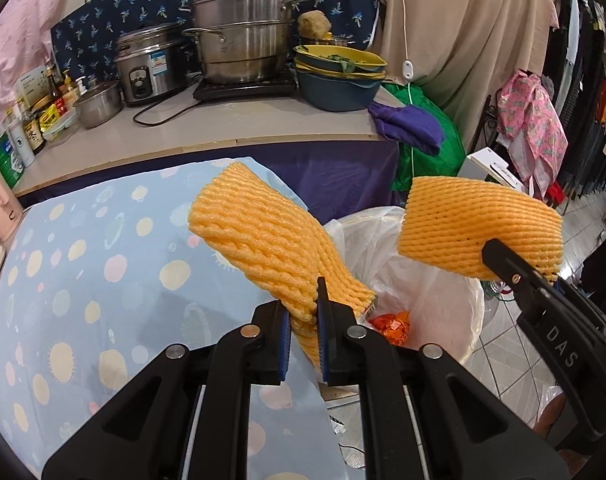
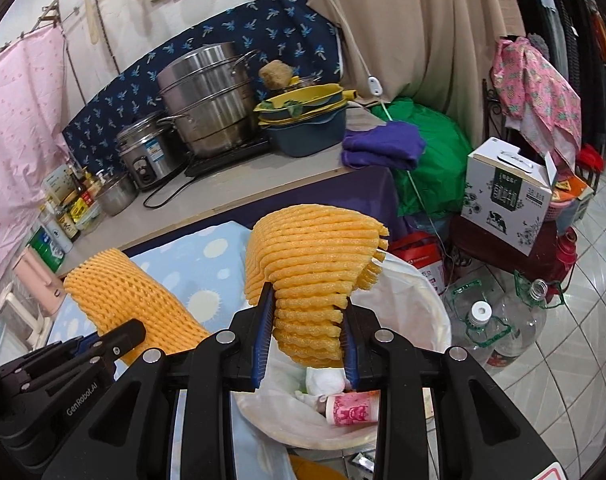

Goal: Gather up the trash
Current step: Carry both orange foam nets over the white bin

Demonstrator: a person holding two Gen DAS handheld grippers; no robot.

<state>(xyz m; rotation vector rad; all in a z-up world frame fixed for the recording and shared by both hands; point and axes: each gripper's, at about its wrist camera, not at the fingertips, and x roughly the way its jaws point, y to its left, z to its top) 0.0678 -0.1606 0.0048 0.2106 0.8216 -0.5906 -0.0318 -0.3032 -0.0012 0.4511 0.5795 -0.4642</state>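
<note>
My left gripper [image 1: 304, 316] is shut on an orange foam fruit net [image 1: 259, 236], held at the table's right edge beside the bin. My right gripper [image 2: 306, 320] is shut on a second orange foam net [image 2: 311, 264], held above the white-lined trash bin [image 2: 415, 304]. In the left wrist view the right gripper [image 1: 515, 270] and its net [image 1: 479, 224] hang over the bin [image 1: 443, 292], which holds orange wrappers. In the right wrist view the left gripper [image 2: 115, 340] and its net [image 2: 131, 300] show at lower left. The bin also holds a pink cup [image 2: 351, 408] and tissue.
A table with a light-blue spotted cloth [image 1: 83, 260] is on the left. Behind it a counter [image 1: 223, 128] carries steel pots, a rice cooker, bowls and bottles. Plastic bottles [image 2: 499, 320], a carton [image 2: 507, 196] and a green bag [image 2: 427, 160] stand on the tiled floor at right.
</note>
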